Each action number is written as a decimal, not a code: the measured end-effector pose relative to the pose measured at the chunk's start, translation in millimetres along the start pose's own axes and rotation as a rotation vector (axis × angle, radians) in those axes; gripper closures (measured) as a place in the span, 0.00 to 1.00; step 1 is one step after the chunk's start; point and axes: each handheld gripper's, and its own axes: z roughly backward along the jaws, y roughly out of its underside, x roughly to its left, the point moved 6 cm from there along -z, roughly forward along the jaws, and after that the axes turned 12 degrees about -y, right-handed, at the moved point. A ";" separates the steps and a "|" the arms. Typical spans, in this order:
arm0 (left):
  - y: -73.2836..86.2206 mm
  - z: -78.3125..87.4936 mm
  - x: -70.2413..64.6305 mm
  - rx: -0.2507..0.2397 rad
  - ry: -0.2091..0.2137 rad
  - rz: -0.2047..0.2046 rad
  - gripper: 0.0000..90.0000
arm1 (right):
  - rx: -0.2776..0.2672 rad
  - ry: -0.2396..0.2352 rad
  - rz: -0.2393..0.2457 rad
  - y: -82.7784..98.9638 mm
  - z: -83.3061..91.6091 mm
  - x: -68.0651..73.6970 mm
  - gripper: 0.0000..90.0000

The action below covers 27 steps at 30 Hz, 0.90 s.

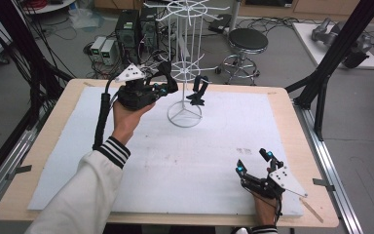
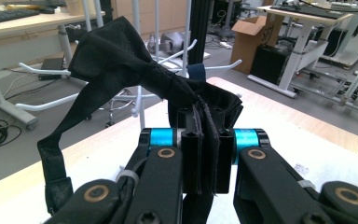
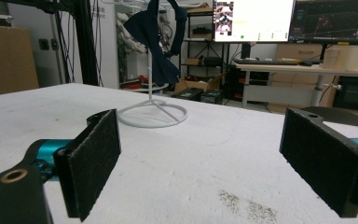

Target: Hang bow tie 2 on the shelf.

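We see a black bow tie (image 2: 121, 65) clenched between the jaws of the left gripper (image 1: 168, 83), held beside the white wire rack (image 1: 185, 63) — a second bow tie (image 1: 198, 92) hangs there. The right gripper (image 1: 254, 162) rests released on the worktop (image 1: 185, 161).

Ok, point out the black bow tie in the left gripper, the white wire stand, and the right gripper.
black bow tie (image 2: 116, 60), left gripper view, its wide fabric wing.
white wire stand (image 1: 184, 116), high view, its round base ring.
right gripper (image 1: 253, 161), high view, midway between its fingertips.
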 end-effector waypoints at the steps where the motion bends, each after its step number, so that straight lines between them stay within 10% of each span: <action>1: 0.4 -0.7 -0.1 0.003 0.001 -0.004 0.95 | -0.001 0.000 -0.001 0.0 -0.1 0.1 0.13; 27: 17.5 -23.2 -1.1 0.050 0.013 -0.030 0.95 | -0.004 0.000 -0.008 0.0 0.0 0.1 0.13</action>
